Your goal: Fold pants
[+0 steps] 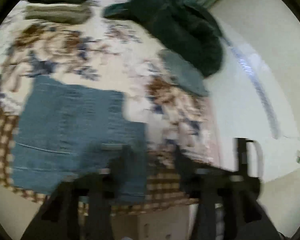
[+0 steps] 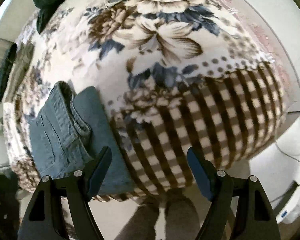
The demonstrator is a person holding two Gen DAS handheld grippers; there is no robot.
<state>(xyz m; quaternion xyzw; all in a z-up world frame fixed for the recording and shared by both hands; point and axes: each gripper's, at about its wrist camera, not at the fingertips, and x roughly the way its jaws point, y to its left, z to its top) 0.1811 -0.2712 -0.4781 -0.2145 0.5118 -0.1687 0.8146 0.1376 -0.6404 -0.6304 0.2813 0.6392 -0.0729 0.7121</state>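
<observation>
Folded blue jeans, no label legible: lying flat at the near edge of the floral-and-check blanket, just left of my tongs. Right tongs: held above the blanket's edge, tilted downward, jaws spread wide, gripping nothing, touching nothing. Left tongs: badly blurred, over the jeans' near corner, fingers apart, nothing between them. Dark green garments: heaped at the far side. Two folded stacks: far left corner.
</observation>
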